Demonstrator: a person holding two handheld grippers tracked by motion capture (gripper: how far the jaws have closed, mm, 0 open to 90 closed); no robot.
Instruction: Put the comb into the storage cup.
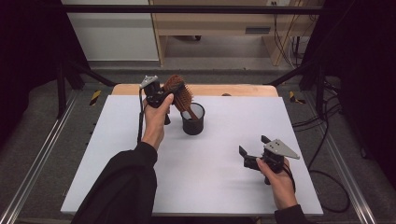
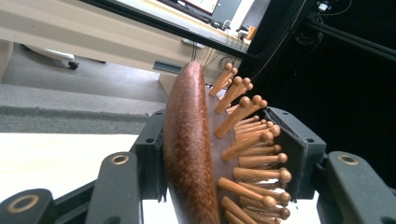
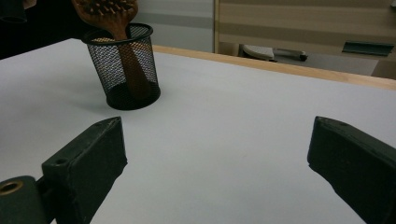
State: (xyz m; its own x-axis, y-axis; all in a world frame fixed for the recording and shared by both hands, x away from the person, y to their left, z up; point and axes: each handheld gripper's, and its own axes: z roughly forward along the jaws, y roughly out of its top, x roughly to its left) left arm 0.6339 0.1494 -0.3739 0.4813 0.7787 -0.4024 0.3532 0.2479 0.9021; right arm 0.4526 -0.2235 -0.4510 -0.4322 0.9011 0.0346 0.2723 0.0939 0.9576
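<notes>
A wooden hairbrush (image 1: pixel 179 93) stands handle-down in a black mesh cup (image 1: pixel 193 119) on the desk (image 1: pixel 210 163), its head between the left tool's (image 1: pixel 161 95) jaws; the right tool (image 1: pixel 254 150) rests spread.

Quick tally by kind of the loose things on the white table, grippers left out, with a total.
Brown wooden hairbrush with peg bristles, handle standing in the cup: 1
Black wire-mesh cup: 1
Total: 2
</notes>
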